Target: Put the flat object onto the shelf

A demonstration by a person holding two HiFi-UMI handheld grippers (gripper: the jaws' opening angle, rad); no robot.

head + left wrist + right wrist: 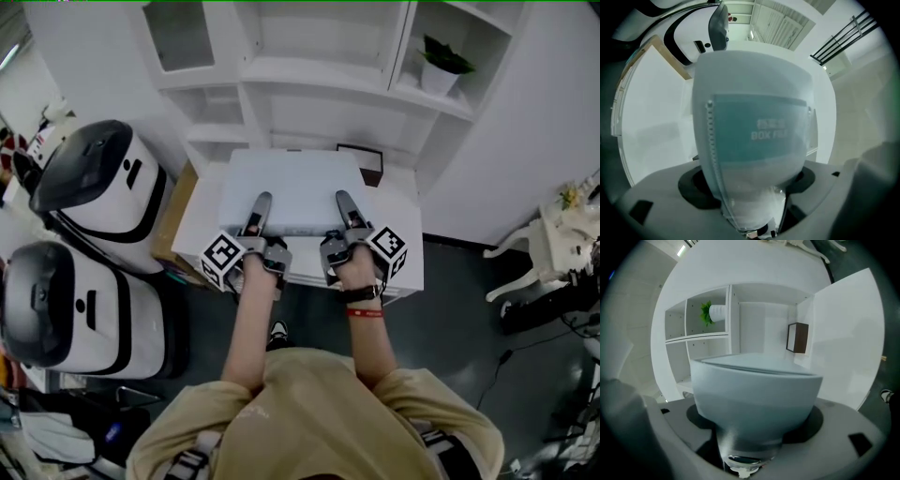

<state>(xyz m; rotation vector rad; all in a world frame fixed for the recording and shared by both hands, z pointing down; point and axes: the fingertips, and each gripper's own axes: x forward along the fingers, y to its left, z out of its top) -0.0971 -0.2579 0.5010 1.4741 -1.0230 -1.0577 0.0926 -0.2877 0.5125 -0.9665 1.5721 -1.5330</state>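
- Head view: a flat, translucent pale grey-blue plastic box file [291,186] is held level over the white bench [401,225], just in front of the white shelf unit [319,70].
- The left claw [261,202] and the right claw [343,199] are each clamped on its near edge, side by side.
- Left gripper view: the file shows a teal inner panel, a ribbed strip down one side and pale print beginning "BOX".
- Right gripper view: its far edge faces the shelf's open compartments.

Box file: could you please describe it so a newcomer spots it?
Find the white shelf; a white table stands before it. Over it, the box file is the pale flat case held by the left gripper and right gripper.
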